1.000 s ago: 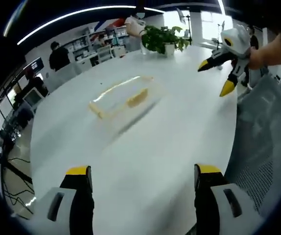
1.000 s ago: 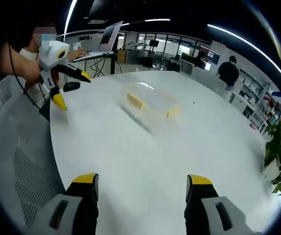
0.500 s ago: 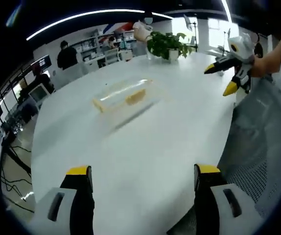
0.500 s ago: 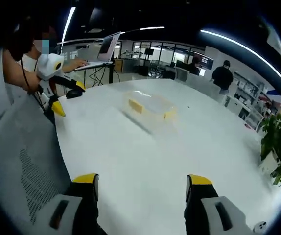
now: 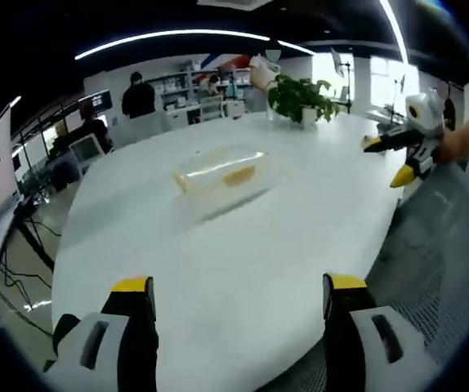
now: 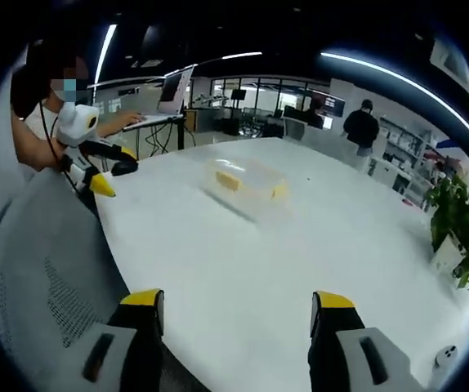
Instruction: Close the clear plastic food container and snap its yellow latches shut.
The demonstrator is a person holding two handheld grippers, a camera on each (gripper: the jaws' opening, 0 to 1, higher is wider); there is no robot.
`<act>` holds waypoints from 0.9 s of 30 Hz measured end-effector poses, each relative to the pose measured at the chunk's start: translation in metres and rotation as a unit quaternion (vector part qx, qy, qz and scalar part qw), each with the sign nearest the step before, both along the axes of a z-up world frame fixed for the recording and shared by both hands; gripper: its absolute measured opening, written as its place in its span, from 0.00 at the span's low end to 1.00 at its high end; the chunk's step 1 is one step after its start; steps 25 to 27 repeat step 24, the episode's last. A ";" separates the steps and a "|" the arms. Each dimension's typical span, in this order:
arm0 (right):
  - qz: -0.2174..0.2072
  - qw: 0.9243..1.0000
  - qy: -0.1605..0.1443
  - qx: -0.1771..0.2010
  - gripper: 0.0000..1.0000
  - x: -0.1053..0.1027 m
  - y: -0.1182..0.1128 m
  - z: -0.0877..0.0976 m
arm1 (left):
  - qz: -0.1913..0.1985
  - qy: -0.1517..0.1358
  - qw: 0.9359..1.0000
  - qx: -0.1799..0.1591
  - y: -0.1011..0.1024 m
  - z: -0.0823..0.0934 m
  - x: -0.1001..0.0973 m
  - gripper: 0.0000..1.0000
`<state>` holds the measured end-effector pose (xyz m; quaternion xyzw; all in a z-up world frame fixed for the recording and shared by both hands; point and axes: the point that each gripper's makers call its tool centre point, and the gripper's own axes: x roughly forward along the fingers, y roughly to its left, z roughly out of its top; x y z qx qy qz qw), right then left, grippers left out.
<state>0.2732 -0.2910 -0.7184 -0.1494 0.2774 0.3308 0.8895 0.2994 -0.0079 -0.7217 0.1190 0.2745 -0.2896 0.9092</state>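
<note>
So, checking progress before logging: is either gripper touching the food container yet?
No, the food container sits alone mid-table, with both open grippers held well short of it.

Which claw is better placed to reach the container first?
No clear winner. The left claw and right claw both gape, well short of the container, which sits mid-table ahead of each.

Bright ceiling strip lights (image 5: 169,37), glare on white table (image 5: 243,245), soft blur, fisheye-bent edges
</note>
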 end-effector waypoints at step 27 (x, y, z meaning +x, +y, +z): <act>-0.011 1.000 0.023 0.010 0.69 -0.006 -0.001 -0.010 | 0.021 0.007 1.000 -0.017 0.002 -0.008 -0.005 0.86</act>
